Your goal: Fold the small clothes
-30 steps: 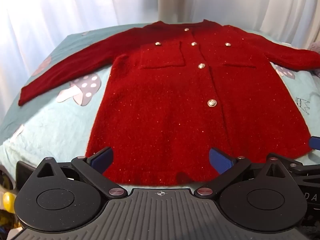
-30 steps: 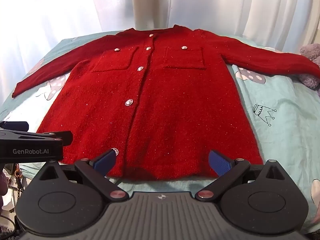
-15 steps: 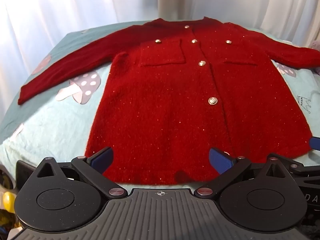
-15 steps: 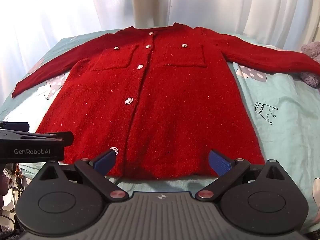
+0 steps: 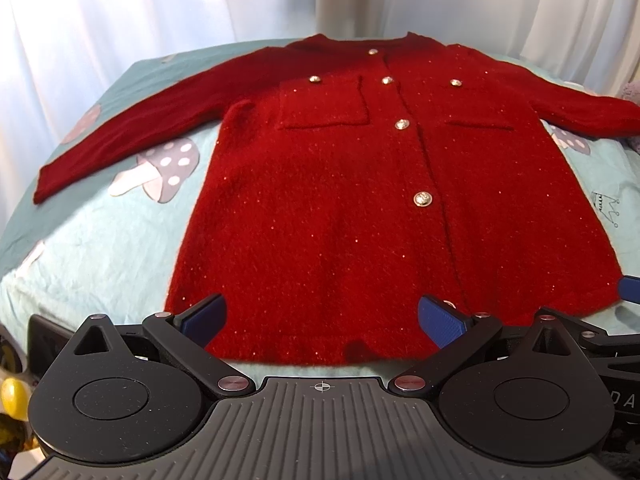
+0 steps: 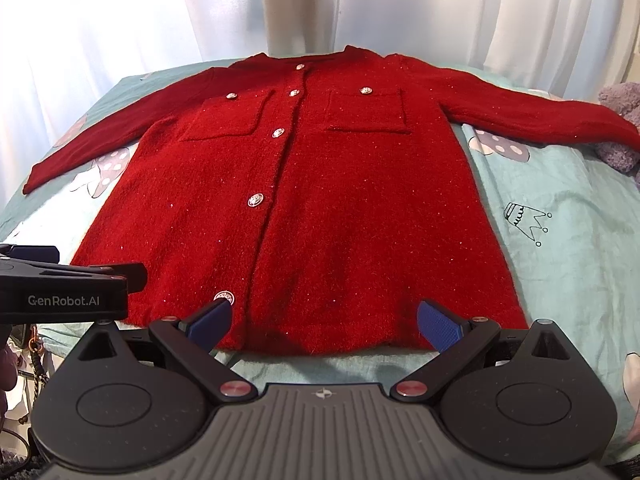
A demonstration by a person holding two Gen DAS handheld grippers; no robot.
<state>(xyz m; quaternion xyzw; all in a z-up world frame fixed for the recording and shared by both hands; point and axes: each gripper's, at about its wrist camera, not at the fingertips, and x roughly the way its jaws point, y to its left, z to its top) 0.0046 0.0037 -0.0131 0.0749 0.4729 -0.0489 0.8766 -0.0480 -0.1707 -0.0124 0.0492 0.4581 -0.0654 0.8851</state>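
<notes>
A red knit cardigan [image 5: 360, 208] with metal buttons and two chest pockets lies flat and face up on the bed, sleeves spread out to both sides; it also shows in the right wrist view [image 6: 320, 208]. My left gripper [image 5: 322, 318] is open and empty, just above the hem near its left half. My right gripper [image 6: 324, 322] is open and empty, above the hem near its right half. The left gripper's body shows at the left edge of the right wrist view [image 6: 64, 288].
The bed has a pale teal sheet [image 6: 560, 248] with mushroom and crown prints. A grey plush toy [image 6: 620, 128] lies by the right sleeve end. White curtains [image 6: 160, 20] hang behind the bed. The bed's front edge is just under both grippers.
Both views have shifted slightly; the cardigan sits a little lower and nearer in the left wrist view. Both grippers stay open and empty.
</notes>
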